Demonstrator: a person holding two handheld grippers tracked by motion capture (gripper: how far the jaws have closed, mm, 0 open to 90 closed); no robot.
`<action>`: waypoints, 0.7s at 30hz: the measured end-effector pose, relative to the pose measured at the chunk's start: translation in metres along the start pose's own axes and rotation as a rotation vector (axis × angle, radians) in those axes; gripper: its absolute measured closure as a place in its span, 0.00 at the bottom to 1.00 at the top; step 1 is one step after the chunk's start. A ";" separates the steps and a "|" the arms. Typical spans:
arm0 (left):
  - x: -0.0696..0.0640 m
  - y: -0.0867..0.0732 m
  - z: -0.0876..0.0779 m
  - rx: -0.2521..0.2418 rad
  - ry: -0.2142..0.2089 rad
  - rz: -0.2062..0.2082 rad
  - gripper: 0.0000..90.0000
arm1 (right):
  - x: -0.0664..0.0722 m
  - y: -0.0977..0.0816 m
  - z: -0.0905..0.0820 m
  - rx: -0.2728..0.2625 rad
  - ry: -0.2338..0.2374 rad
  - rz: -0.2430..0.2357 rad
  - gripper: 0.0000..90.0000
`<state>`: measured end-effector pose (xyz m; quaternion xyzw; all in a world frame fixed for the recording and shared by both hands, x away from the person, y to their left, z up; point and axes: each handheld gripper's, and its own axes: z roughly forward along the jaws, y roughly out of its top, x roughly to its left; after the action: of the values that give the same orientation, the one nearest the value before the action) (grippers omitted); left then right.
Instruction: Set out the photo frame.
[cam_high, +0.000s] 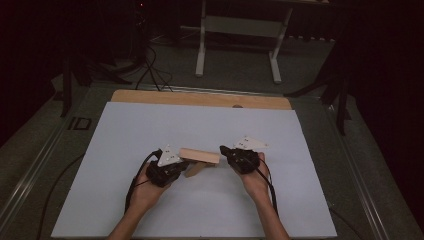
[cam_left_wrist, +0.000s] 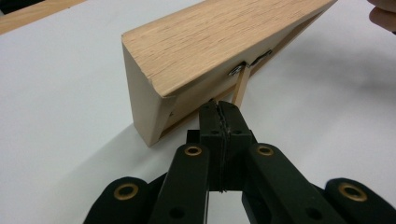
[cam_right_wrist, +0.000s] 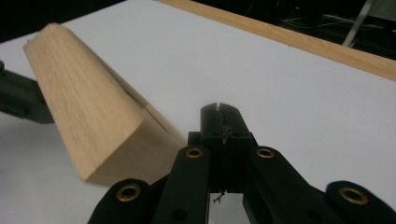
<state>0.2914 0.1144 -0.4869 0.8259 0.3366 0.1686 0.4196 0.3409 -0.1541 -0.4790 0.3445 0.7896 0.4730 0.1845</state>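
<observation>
A pale wooden bar (cam_high: 200, 155) stands tilted on the white sheet (cam_high: 200, 125), between my two grippers. A thin wooden strut (cam_high: 196, 170) props it from the near side. In the left gripper view the bar (cam_left_wrist: 219, 42) shows its recessed back, small metal clips (cam_left_wrist: 238, 70) and the strut (cam_left_wrist: 240, 88). My left gripper (cam_left_wrist: 219, 107) is shut with nothing between its jaws, its tips right at the bar's back near the strut. My right gripper (cam_right_wrist: 219, 109) is shut and empty too, just beside the bar's end (cam_right_wrist: 88, 116). From above, the left gripper (cam_high: 186, 165) and right gripper (cam_high: 223, 150) flank the bar.
The white sheet covers a wooden tabletop whose far edge (cam_high: 200, 98) shows as a bare strip. Cables (cam_high: 135, 180) trail from the grippers toward the person. Beyond the table stand a white frame's legs (cam_high: 201, 45) and dark floor cables (cam_high: 150, 70).
</observation>
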 end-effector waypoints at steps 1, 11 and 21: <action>0.000 0.000 0.000 -0.001 0.000 0.000 0.99 | -0.001 0.001 0.001 -0.007 0.006 0.010 1.00; 0.003 0.001 0.004 0.010 0.011 0.001 0.99 | 0.000 0.003 0.010 0.004 0.025 0.010 1.00; 0.005 0.001 0.006 0.015 0.021 -0.008 0.99 | 0.002 0.001 0.014 0.016 0.047 0.007 1.00</action>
<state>0.2983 0.1141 -0.4896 0.8261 0.3454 0.1729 0.4104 0.3488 -0.1432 -0.4846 0.3377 0.7961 0.4754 0.1615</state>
